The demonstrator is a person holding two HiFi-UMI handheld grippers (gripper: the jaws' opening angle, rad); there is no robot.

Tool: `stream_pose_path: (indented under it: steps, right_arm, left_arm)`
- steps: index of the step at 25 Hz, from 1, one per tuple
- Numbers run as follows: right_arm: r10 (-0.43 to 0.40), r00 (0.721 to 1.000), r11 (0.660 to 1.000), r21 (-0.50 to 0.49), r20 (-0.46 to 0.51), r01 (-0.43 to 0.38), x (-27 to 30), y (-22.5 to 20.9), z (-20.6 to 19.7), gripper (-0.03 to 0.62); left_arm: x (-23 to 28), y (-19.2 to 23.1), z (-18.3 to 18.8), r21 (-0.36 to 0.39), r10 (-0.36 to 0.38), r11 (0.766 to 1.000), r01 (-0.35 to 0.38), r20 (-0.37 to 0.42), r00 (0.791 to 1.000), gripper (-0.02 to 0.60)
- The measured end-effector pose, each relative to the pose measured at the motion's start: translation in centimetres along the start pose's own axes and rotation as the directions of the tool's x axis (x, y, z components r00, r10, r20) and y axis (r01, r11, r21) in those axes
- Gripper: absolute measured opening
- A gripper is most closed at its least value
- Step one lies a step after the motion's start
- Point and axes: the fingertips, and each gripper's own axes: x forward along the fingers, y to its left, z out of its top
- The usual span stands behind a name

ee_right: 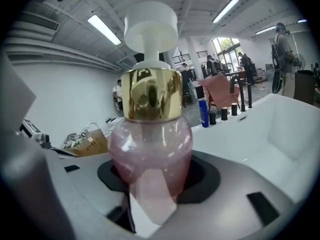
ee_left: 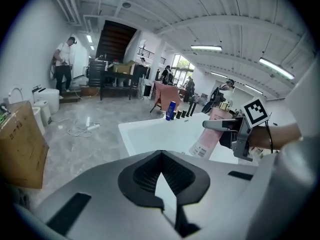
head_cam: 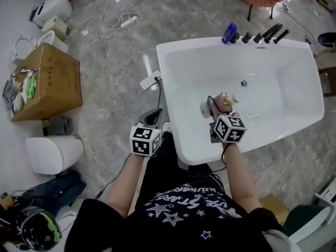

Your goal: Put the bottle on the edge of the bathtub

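A pink bottle (head_cam: 224, 103) with a gold collar and white pump cap hangs over the near end of the white bathtub (head_cam: 173, 77). My right gripper (head_cam: 220, 106) is shut on the bottle's round body (ee_right: 150, 149), which fills the right gripper view. The left gripper view shows the same bottle (ee_left: 212, 134) tilted in the right gripper (ee_left: 235, 131) above the tub's rim (ee_left: 145, 129). My left gripper (head_cam: 153, 118) is outside the tub's near left corner. Its jaws meet with nothing between them.
A blue bottle (head_cam: 229, 33) and black tap fittings (head_cam: 262, 35) stand on the tub's far rim. On the marble floor to the left are a cardboard box (head_cam: 50, 80), a white socket box (head_cam: 149, 81) and cables (head_cam: 121, 22). People stand in the background (ee_left: 63, 64).
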Motion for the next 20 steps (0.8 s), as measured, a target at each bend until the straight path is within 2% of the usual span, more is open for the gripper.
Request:
stream_pose_path:
  steps: [6, 11, 20]
  right_arm:
    - [-0.024, 0.999, 1.0, -0.005, 0.025, 0.024, 9.3, -0.3, 3.0, 0.223]
    - [-0.037, 0.998, 0.999, -0.037, 0.058, 0.04, 17.1, 0.0, 5.6, 0.222]
    - [-0.016, 0.996, 0.995, -0.093, 0.091, 0.024, 29.6, -0.1, 8.3, 0.222]
  left_arm:
    - [7.0, 5.6, 2.6, 0.033, -0.054, 0.998, 0.055, -0.024, 0.998, 0.015]
    - [11.7, 9.2, 4.8, 0.066, -0.077, 0.995, 0.077, -0.002, 0.997, 0.014]
    - [19.1, 15.2, 7.2, -0.027, -0.052, 0.998, 0.054, 0.071, 0.996, 0.014]
